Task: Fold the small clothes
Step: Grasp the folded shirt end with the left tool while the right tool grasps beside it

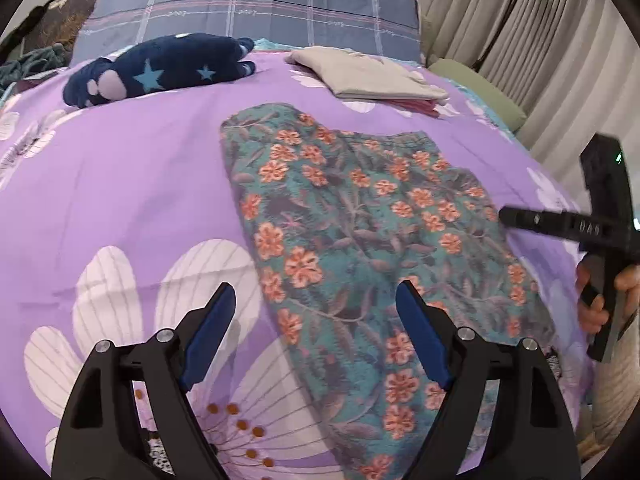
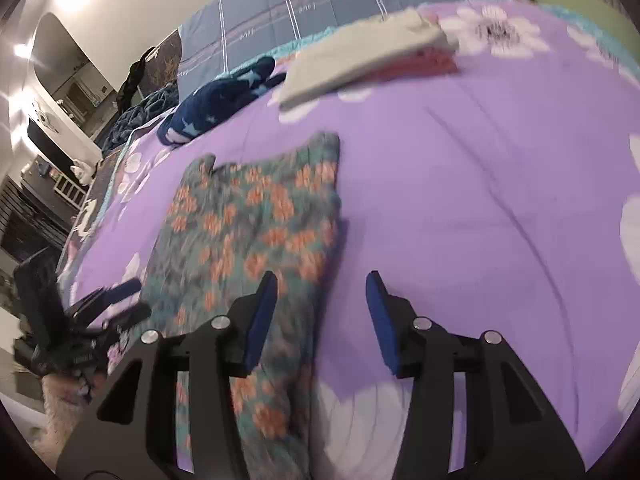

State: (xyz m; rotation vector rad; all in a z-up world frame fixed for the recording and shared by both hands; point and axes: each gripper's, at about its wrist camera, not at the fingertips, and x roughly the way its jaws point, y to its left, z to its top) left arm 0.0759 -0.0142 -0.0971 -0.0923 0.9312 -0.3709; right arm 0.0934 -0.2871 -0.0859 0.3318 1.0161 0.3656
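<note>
A teal garment with orange flowers (image 1: 360, 220) (image 2: 256, 220) lies flat on the purple bedspread (image 1: 120, 180) (image 2: 480, 180). My left gripper (image 1: 316, 286) hovers open over the garment's near left edge; nothing sits between its blue pads. My right gripper (image 2: 321, 276) is open above the garment's right edge, its left finger (image 2: 262, 312) over the cloth and the other over bare bedspread. Each gripper also shows in the other's view: the right gripper (image 1: 560, 224) held by a hand at the far right, the left gripper (image 2: 116, 300) blurred at the lower left.
A folded stack, grey cloth on pink (image 1: 372, 76) (image 2: 360, 60), rests at the back of the bed. A navy plush with stars (image 1: 160, 68) (image 2: 224, 100) lies beside it. A blue plaid quilt (image 1: 256, 4) is behind, and curtains (image 1: 500, 20) hang at the right.
</note>
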